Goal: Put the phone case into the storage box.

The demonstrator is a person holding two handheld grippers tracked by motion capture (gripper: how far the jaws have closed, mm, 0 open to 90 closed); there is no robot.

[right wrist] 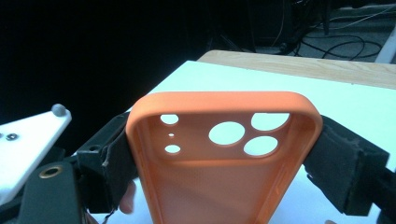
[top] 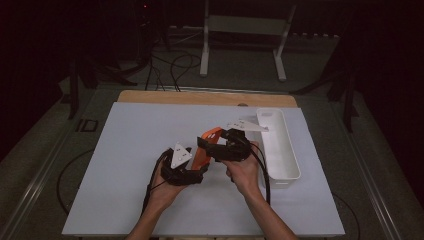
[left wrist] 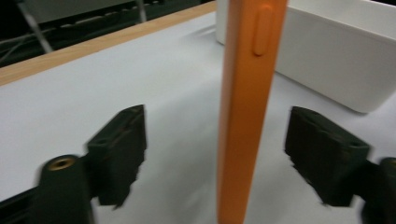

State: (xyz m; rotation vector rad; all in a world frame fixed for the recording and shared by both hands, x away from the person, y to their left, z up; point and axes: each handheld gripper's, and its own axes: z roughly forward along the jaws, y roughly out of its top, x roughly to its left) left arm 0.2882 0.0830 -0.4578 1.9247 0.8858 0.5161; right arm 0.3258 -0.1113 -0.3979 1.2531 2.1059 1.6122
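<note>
An orange phone case [top: 201, 156] is held above the white table mat between my two grippers. In the right gripper view the case [right wrist: 219, 163] faces the camera with its camera cut-outs at the top, and my right gripper [right wrist: 224, 172] is shut on its two long edges. In the left gripper view the case [left wrist: 243, 107] stands edge-on between the jaws of my left gripper [left wrist: 224, 149], which is open with a gap on each side. In the high view the left gripper [top: 196, 165] sits just left of the right gripper [top: 210, 146].
A long white bin [top: 282, 181] lies on the mat's right side, close behind the right hand; its wall [left wrist: 336, 60] also rises beyond the case. The white mat [top: 135, 150] extends left and forward. A wooden table edge [top: 200, 97] runs along the far side.
</note>
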